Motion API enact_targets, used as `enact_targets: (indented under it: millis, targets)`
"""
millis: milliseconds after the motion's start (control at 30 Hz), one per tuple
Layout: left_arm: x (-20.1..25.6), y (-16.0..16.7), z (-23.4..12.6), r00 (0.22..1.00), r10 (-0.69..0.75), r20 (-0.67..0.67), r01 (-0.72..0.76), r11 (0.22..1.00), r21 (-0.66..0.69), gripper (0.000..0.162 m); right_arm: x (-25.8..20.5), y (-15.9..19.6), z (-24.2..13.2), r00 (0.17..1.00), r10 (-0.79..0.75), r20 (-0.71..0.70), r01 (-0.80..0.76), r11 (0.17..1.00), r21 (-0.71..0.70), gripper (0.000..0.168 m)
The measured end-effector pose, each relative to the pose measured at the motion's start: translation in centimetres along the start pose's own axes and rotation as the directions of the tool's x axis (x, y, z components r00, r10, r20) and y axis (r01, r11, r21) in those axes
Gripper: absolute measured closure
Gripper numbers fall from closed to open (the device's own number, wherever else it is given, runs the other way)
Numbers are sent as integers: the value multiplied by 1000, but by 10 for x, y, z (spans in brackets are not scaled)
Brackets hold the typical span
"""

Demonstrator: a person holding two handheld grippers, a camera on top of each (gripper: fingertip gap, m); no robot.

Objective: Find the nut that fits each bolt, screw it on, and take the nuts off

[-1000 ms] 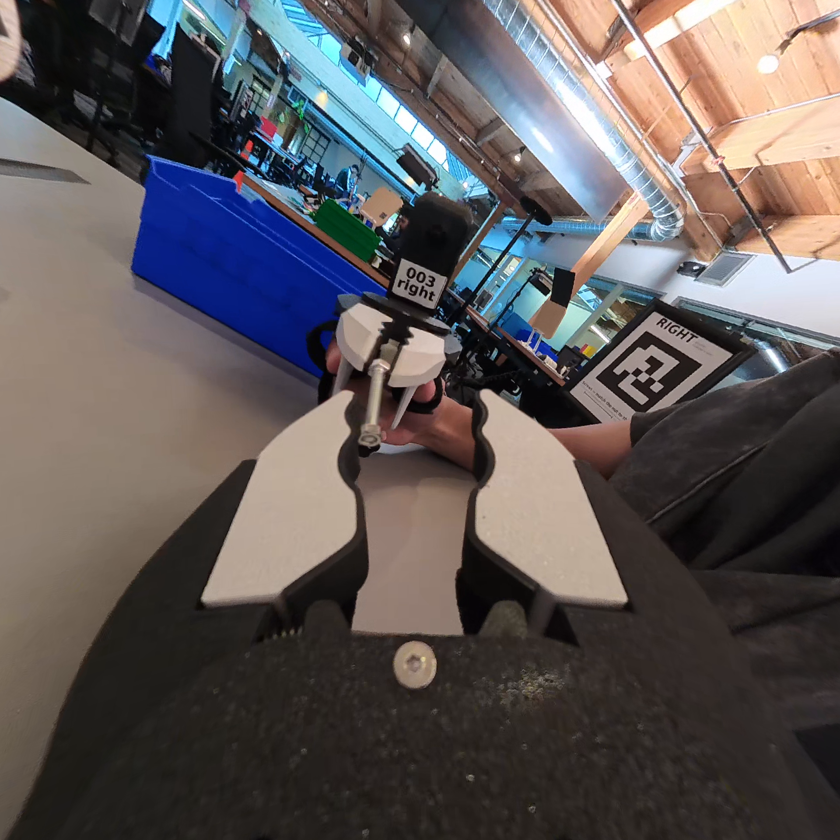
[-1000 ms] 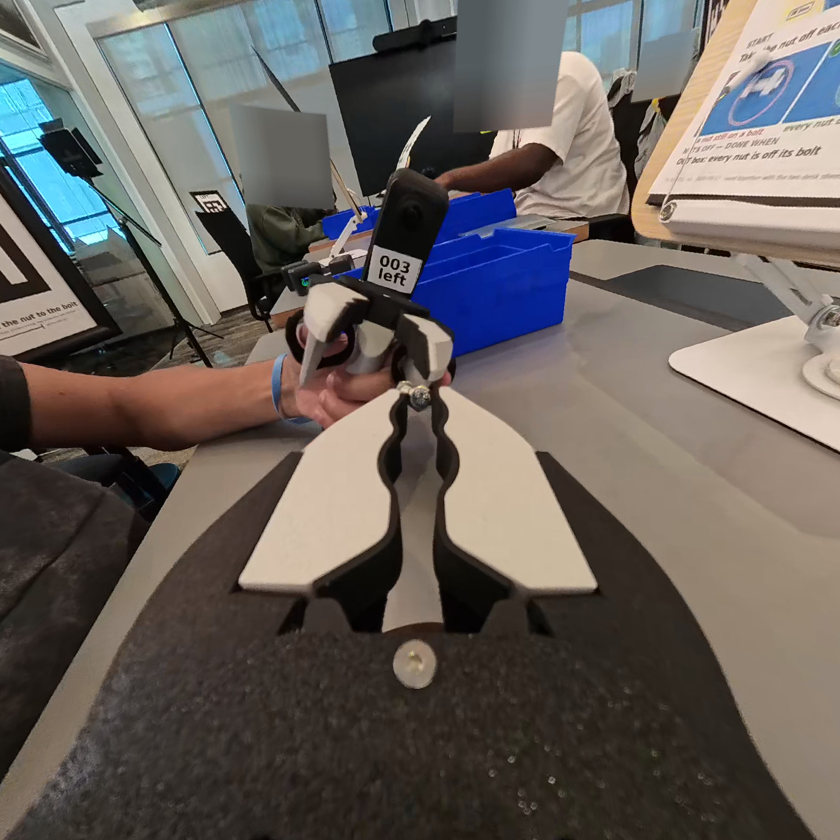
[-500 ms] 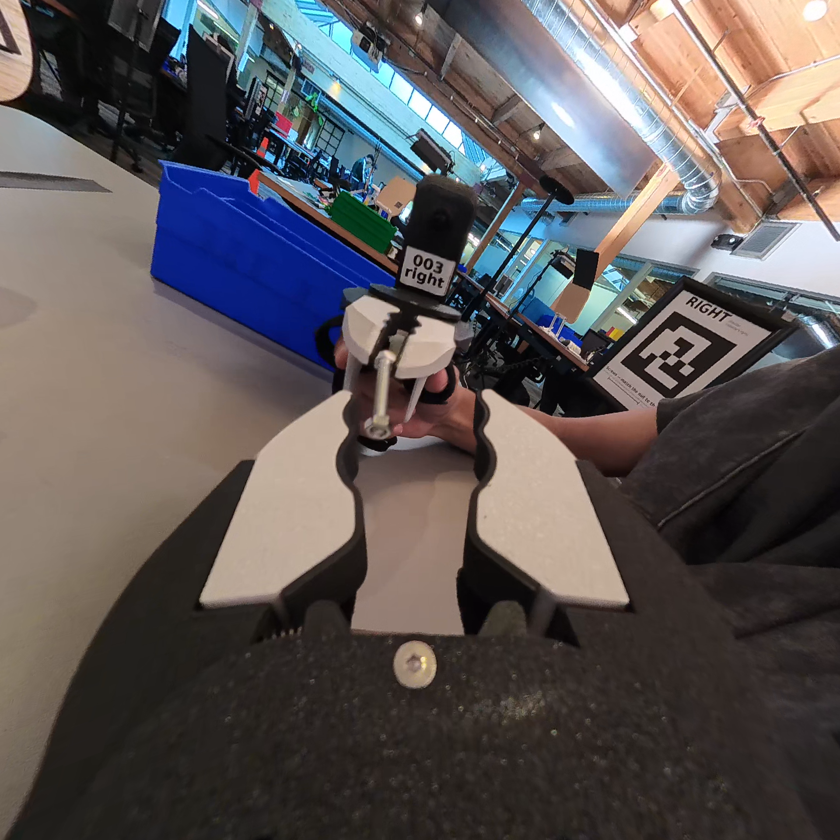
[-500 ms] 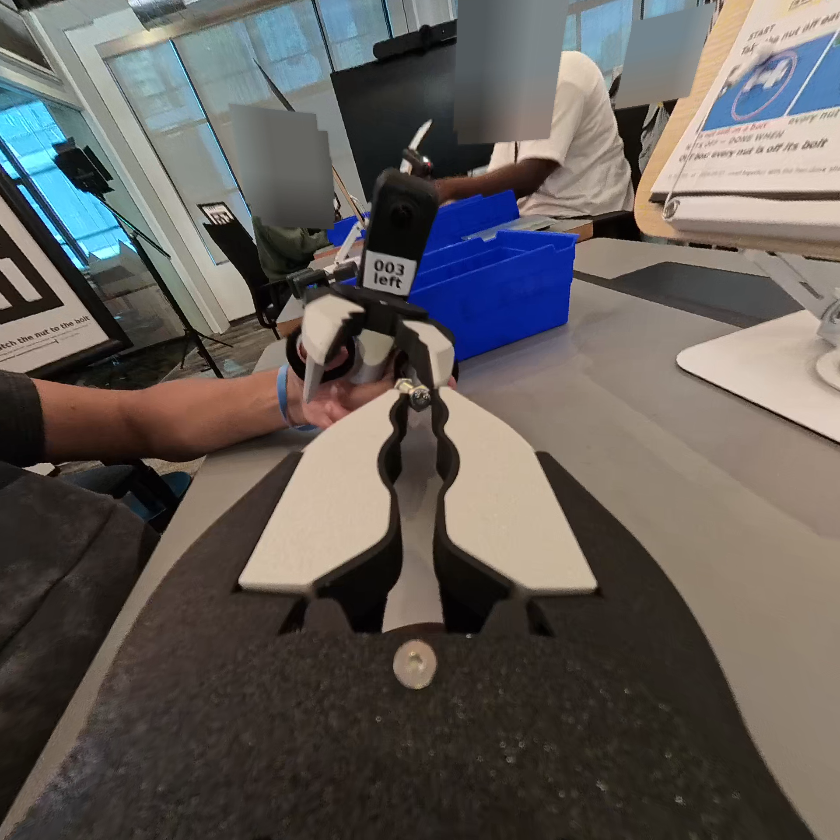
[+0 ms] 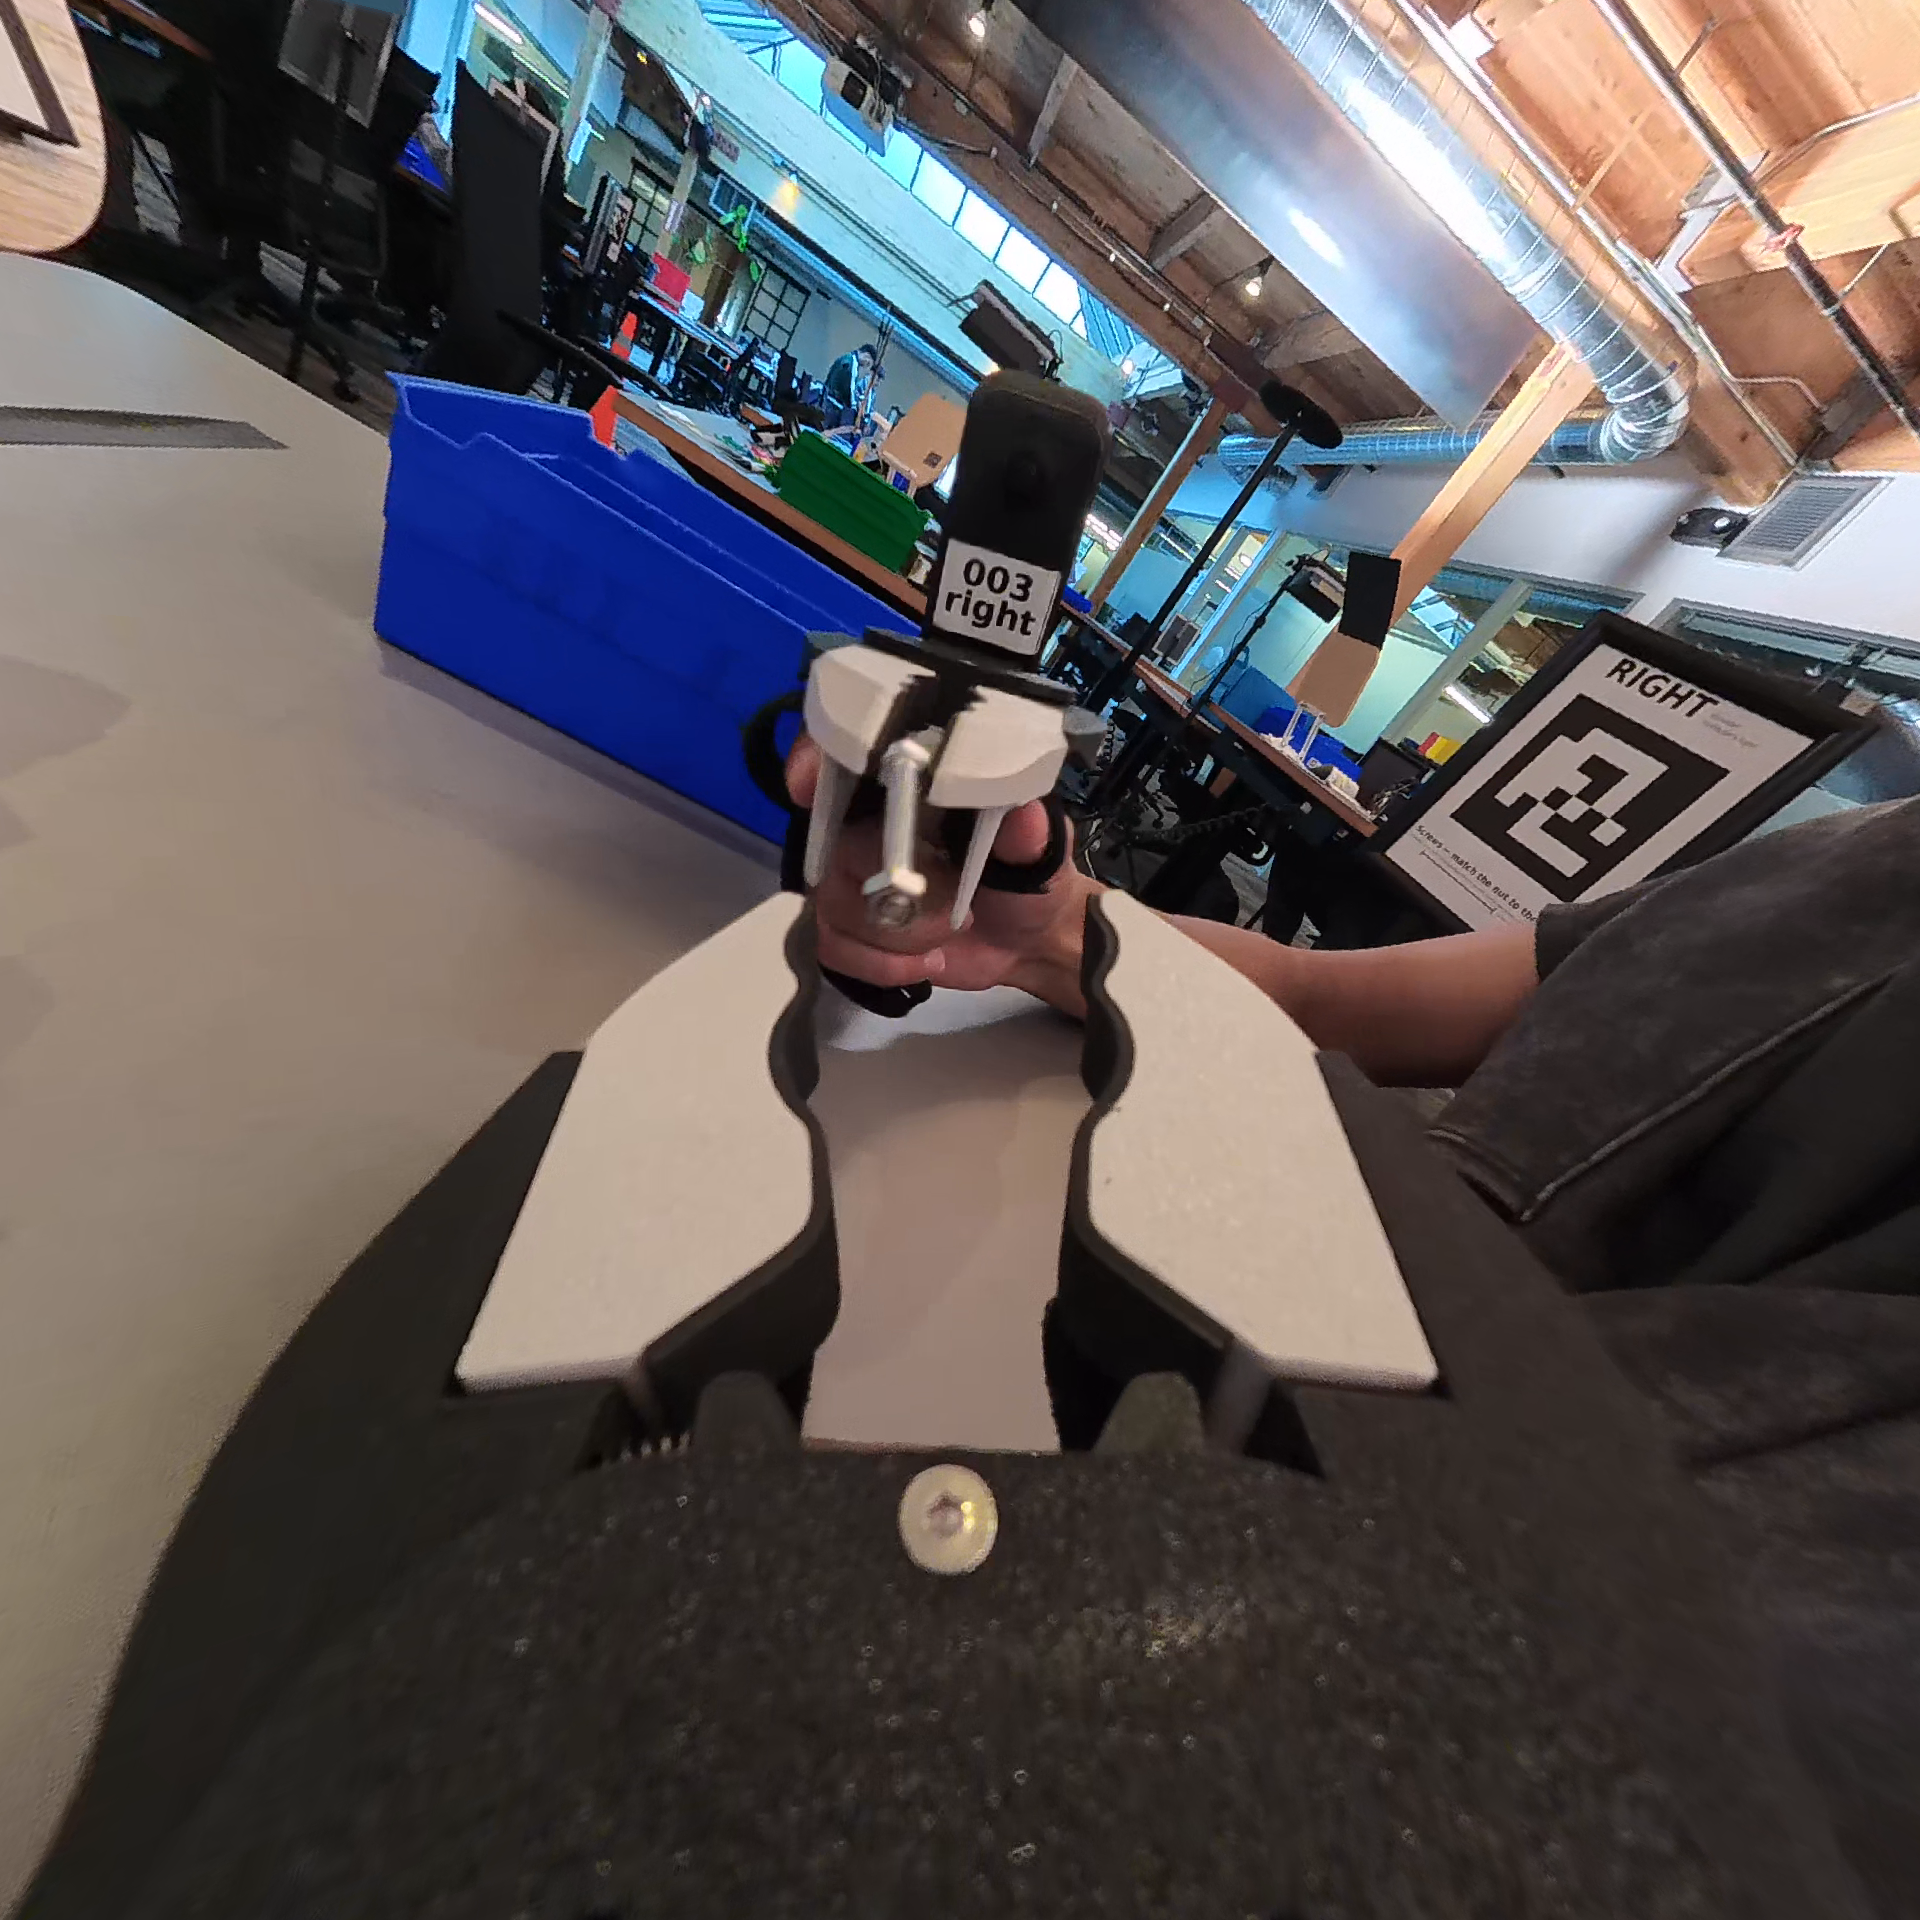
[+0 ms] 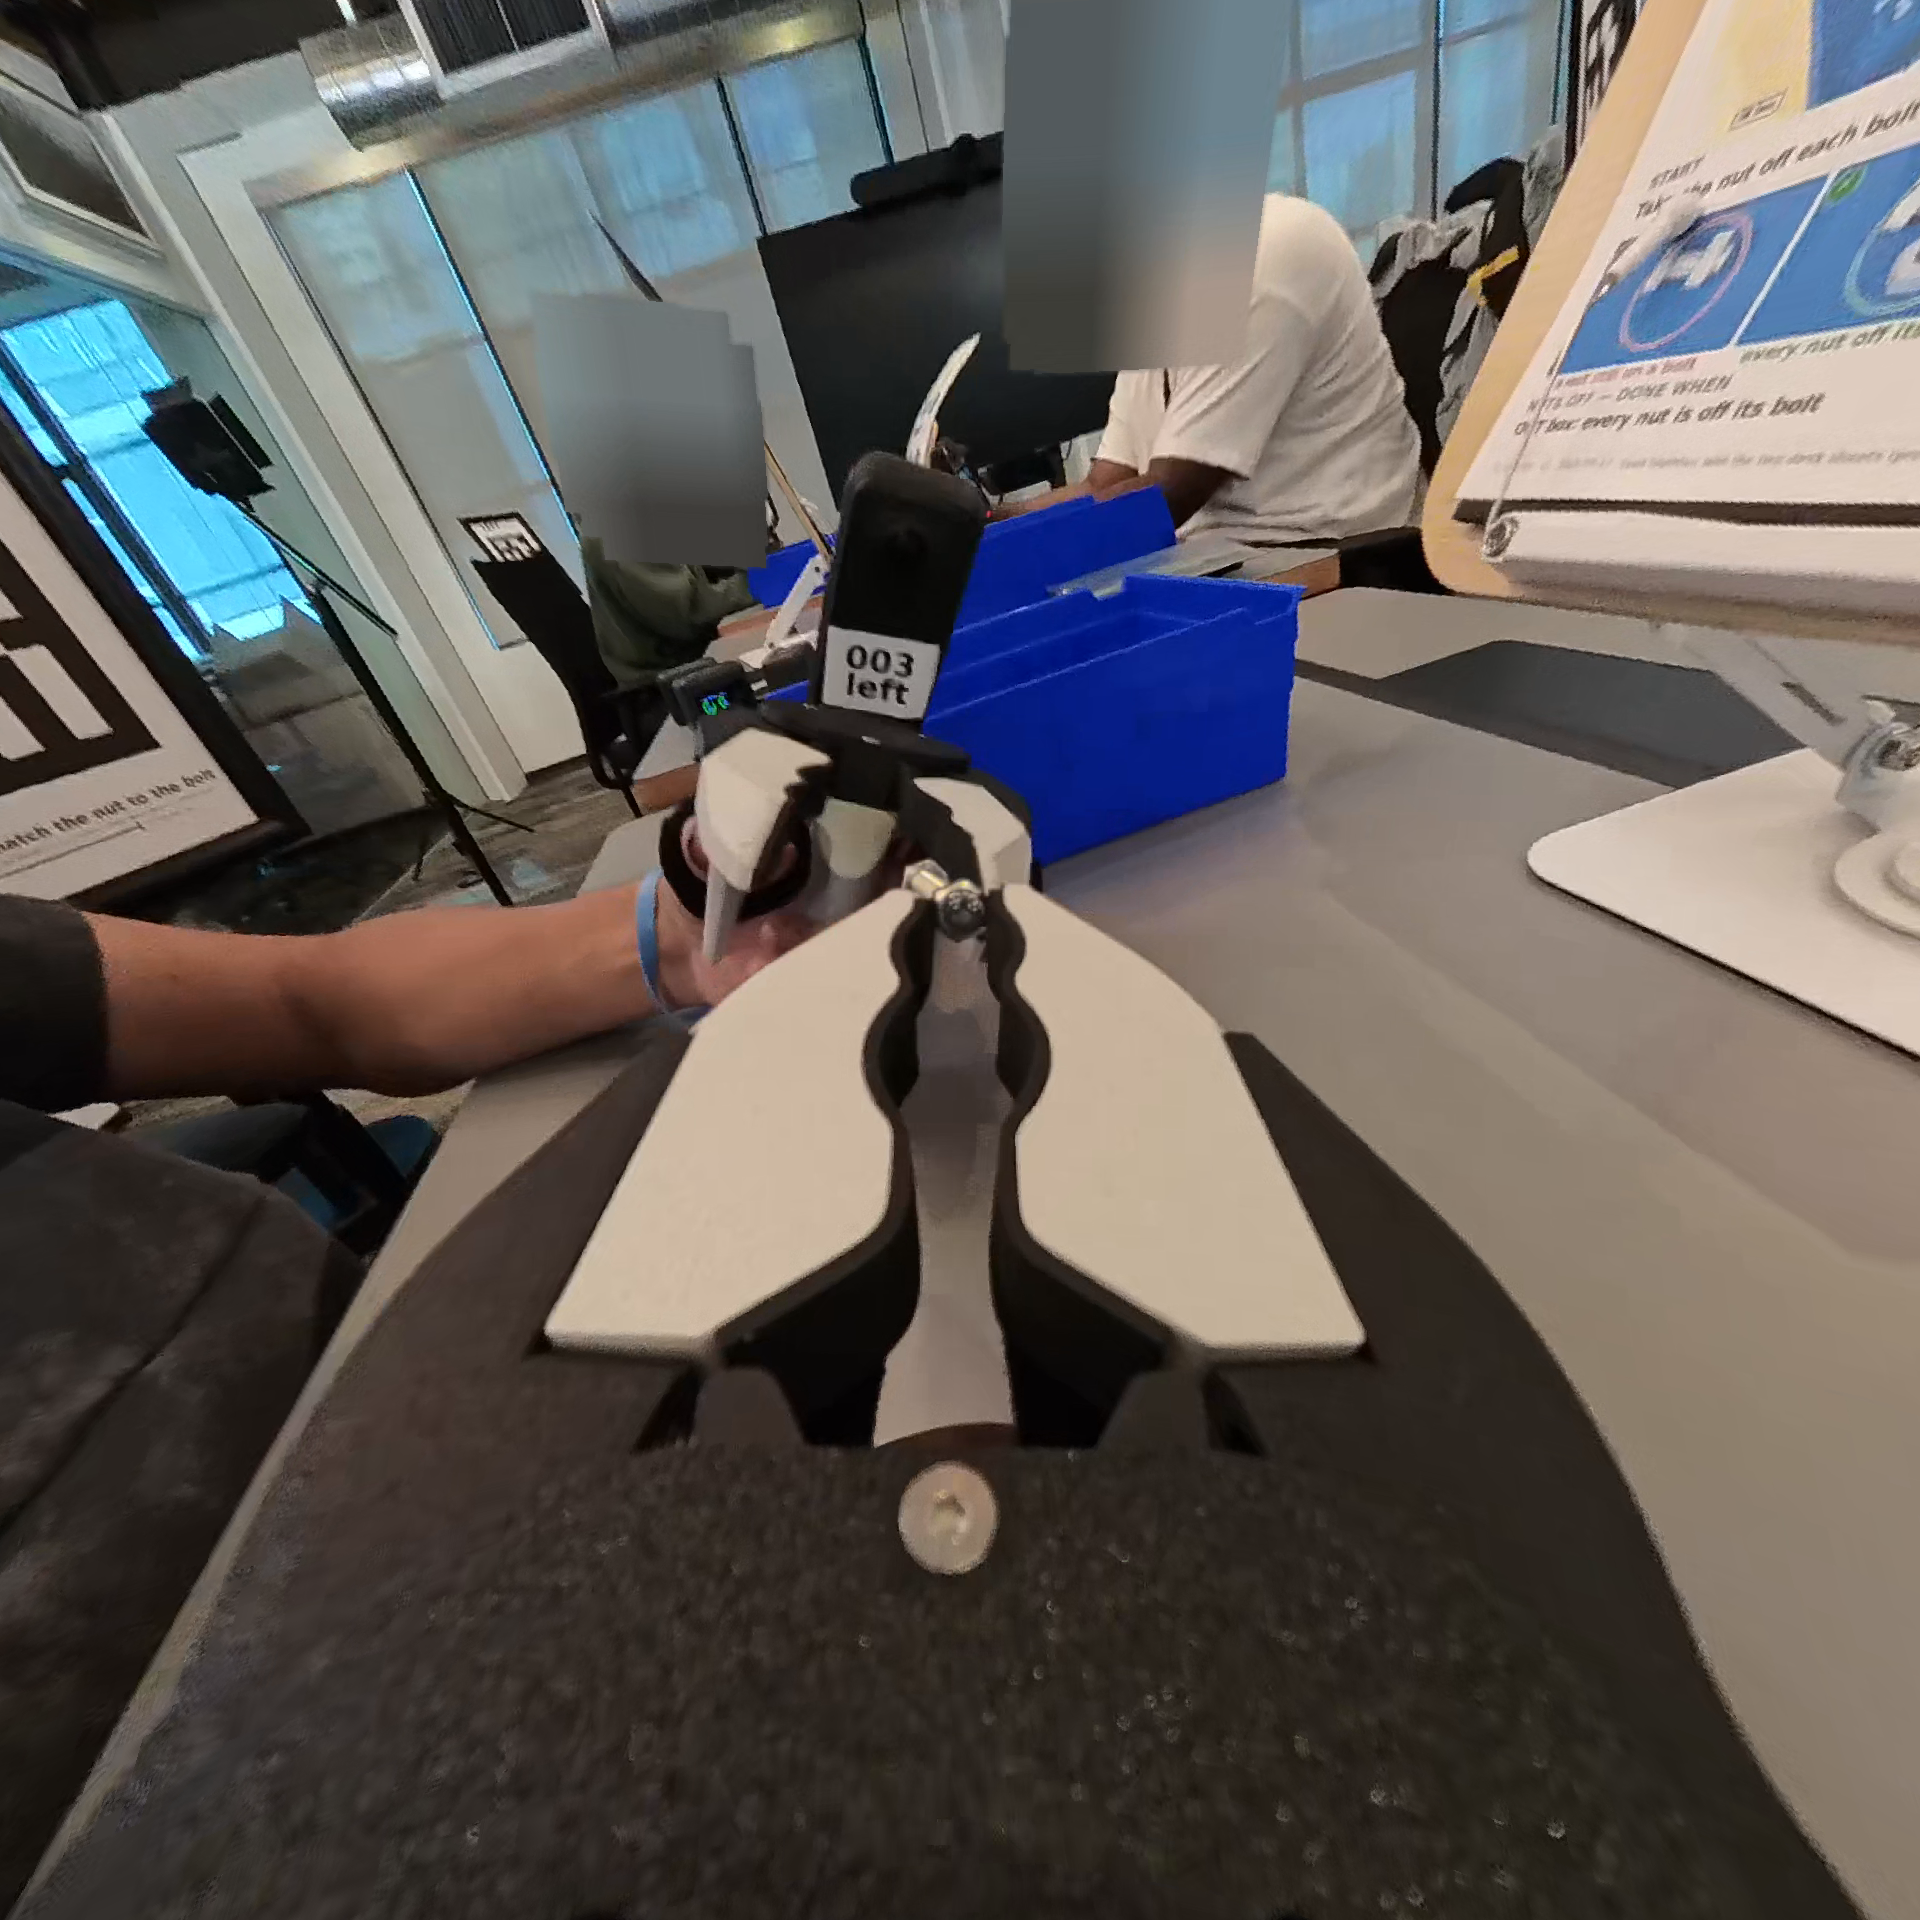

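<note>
Right tongs [image 6: 951,940] pinch a bolt [image 5: 902,821], presenting its nut [image 5: 891,902] to the gaping, empty left tongs [image 5: 940,961] for unscrewing above the tabletop [image 5: 260,883].

Grey table [image 5: 208,831], blue bins [image 5: 582,582], timber ceiling [image 5: 1766,135], glass walls [image 6: 644,260].

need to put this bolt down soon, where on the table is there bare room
Bare grey table lies left of the left hand-held gripper, in front of the blue bin. Another free strip runs between that bin and the white stand base. It is crowded in the middle, where the right hand-held gripper holds the bolt facing the left one.
</note>
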State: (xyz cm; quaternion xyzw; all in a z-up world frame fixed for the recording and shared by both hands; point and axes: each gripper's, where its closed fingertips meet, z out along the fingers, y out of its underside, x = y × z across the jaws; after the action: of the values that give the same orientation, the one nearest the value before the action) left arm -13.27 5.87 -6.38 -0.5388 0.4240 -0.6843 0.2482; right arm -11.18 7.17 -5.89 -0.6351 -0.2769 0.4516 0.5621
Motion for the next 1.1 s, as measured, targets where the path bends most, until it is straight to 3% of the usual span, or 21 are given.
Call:
enact_targets:
  millis: [133,300,467,633,800,967,1100]
  targets:
    - [3,-3,0,1000,29,6,-29,1000,11,116,5,22,2,1000,-4,-28,1,995,-99,158]
    - [2,-1,0,1000,24,6,-24,1000,1,116,-1,-4,0,999,29,20,-29,999,20,158]
    - [4,-4,0,999,37,3,-37,999,13,116,4,20,3,1000,4,-17,-6,996,-92,158]
    - [2,0,2,999,37,10,-37,999,-8,116,-1,-7,1,999,33,27,-34,999,23,158]
    - [3,-2,1,999,43,12,-43,999,4,117,2,18,1,1000,23,5,-23,997,-77,158]
    - [3,1,3,999,48,13,-47,999,-11,116,2,-5,-1,998,56,27,-57,998,22,158]
    - [3,-3,0,999,50,18,-50,999,2,116,2,18,0,999,42,11,-41,997,-72,158]
